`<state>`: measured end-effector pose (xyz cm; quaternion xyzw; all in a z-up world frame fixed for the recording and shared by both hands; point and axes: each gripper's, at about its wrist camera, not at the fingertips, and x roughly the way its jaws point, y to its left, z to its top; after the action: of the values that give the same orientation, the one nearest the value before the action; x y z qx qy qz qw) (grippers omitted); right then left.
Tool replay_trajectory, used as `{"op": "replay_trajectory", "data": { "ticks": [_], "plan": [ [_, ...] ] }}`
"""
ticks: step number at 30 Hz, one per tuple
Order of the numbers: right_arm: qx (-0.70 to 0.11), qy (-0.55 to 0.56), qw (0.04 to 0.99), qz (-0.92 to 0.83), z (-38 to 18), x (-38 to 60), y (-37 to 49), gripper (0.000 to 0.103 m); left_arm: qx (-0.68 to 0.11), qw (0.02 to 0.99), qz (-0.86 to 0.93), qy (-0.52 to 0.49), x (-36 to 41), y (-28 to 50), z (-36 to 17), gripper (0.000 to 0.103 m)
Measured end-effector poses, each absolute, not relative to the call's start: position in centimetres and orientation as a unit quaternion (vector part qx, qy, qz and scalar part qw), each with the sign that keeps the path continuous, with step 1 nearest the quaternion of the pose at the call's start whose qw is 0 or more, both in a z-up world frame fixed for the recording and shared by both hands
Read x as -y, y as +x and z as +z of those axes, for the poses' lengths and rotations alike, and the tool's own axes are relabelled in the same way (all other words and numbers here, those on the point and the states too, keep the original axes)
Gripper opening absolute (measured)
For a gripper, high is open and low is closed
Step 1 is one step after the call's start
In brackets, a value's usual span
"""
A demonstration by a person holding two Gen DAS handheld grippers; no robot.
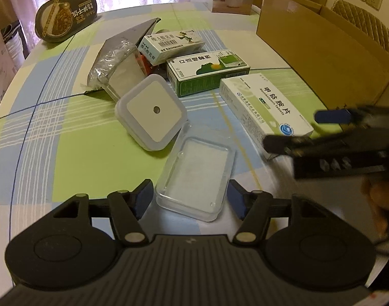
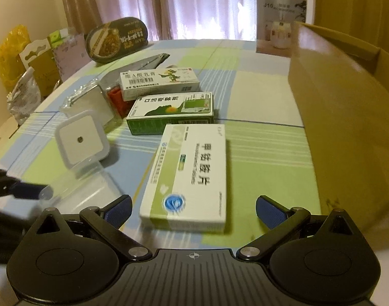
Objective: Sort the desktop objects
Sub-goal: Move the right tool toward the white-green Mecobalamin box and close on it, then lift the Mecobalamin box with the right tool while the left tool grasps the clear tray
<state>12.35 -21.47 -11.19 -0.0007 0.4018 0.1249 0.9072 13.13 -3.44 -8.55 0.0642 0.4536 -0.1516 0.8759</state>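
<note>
My left wrist view looks down from close above the clear plastic rectangular tray (image 1: pixel 194 176), my right sits low just behind the white-and-green tablet carton (image 2: pixel 189 176), both facing the curtains and sharing the square white night-light (image 1: pixel 151 112) and brown cardboard box (image 2: pixel 342 117).

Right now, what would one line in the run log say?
left gripper: open, around clear plastic case | right gripper: open, at white medicine box | cardboard box: nearby
</note>
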Motion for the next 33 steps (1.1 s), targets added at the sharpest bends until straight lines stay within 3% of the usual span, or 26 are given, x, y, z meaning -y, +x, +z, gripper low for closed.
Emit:
{"op": "replay_trajectory", "data": {
  "ticks": [3, 4, 5, 6, 8, 11, 15, 22, 24, 25, 33],
  "plan": [
    [-0.404, -0.014, 0.906, 0.126, -11.5, 21.0, 13.3, 0.101, -0.448, 0.876, -0.158, 0.081, 3.7, 13.0, -8.7, 0.068],
    [-0.404, -0.017, 0.906, 0.128, -11.5, 20.9, 13.5, 0.095, -0.445, 0.877, -0.161, 0.088, 3.8, 12.9, -8.8, 0.068],
    [-0.404, -0.021, 0.905, 0.128, -11.5, 20.8, 13.6, 0.078, -0.443, 0.877, -0.163, 0.095, 3.9, 12.9, -8.8, 0.069],
    [-0.408, -0.022, 0.904, 0.129, -11.5, 20.9, 13.7, 0.069, -0.441, 0.877, -0.165, 0.101, 4.1, 12.9, -8.8, 0.069],
    [-0.413, -0.018, 0.901, 0.128, -11.4, 21.1, 13.6, 0.068, -0.439, 0.876, -0.169, 0.105, 4.3, 13.1, -8.8, 0.069],
    [-0.412, -0.019, 0.903, 0.125, -10.8, 21.8, 12.3, 0.068, -0.441, 0.875, -0.173, 0.097, 4.6, 13.5, -8.6, 0.065],
    [-0.42, -0.026, 0.899, 0.122, -10.0, 22.8, 9.7, 0.068, -0.442, 0.873, -0.175, 0.111, 5.3, 13.3, -8.4, 0.051],
    [-0.426, -0.039, 0.896, 0.115, -9.8, 24.3, 5.3, 0.071, -0.437, 0.867, -0.195, 0.137, 6.5, 10.4, -7.6, 0.051],
    [-0.426, -0.044, 0.897, 0.112, -10.0, 24.3, 4.9, 0.095, -0.435, 0.868, -0.192, 0.143, 6.7, 10.1, -7.8, 0.054],
    [-0.424, -0.042, 0.898, 0.111, -10.1, 24.4, 4.9, 0.098, -0.436, 0.868, -0.19, 0.144, 6.8, 10.2, -7.9, 0.057],
    [-0.413, -0.033, 0.904, 0.106, -10.4, 24.5, 5.8, 0.098, -0.443, 0.865, -0.189, 0.142, 7.3, 11.5, -8.8, 0.058]
  ]
}}
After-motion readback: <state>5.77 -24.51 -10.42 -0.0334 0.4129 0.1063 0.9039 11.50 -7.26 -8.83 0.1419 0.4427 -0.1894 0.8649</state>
